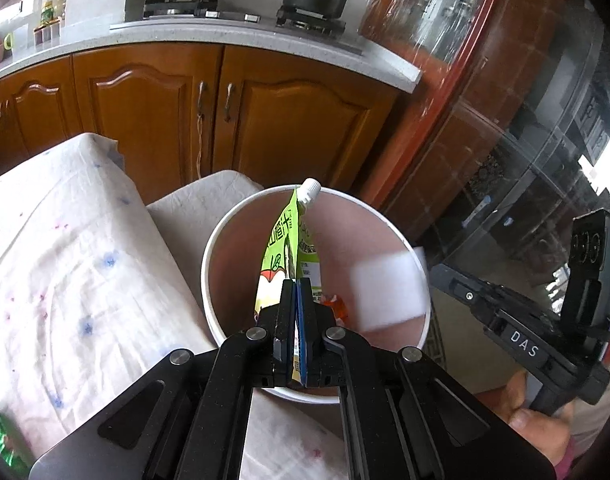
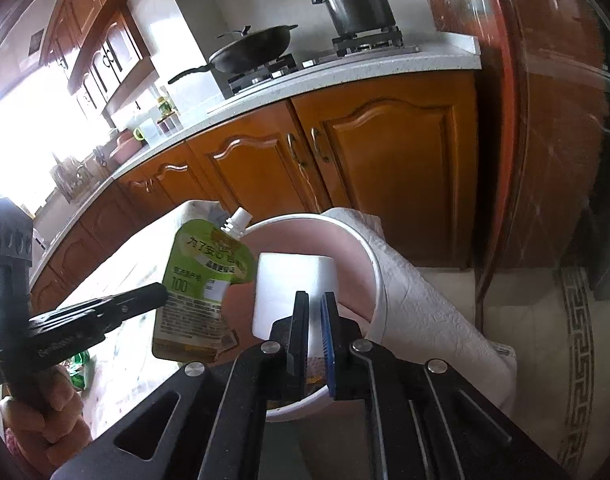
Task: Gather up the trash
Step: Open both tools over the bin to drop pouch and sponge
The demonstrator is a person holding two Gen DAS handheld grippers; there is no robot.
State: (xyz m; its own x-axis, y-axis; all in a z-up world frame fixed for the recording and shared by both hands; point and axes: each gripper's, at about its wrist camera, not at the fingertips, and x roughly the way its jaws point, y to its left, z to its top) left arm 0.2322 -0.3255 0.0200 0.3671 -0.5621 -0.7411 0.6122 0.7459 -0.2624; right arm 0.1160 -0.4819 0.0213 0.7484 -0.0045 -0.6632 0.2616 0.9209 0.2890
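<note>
My left gripper (image 1: 295,284) is shut on a green drink pouch (image 1: 285,240) with a white spout and holds it over the open mouth of a pink bin with a white rim (image 1: 225,224). The pouch (image 2: 203,280) and left gripper (image 2: 161,294) also show in the right wrist view. My right gripper (image 2: 315,300) is shut on a white sheet of paper (image 2: 289,292), held over the bin (image 2: 375,272). The sheet shows blurred in the left wrist view (image 1: 389,292). An orange scrap (image 1: 337,306) lies inside the bin.
A table under a white flowered cloth (image 1: 57,264) lies left of the bin, with a green wrapper (image 1: 1,436) near its front edge. Wooden kitchen cabinets (image 1: 153,112) with a stove, wok and pot stand behind. A glass-fronted cabinet (image 1: 505,140) is on the right.
</note>
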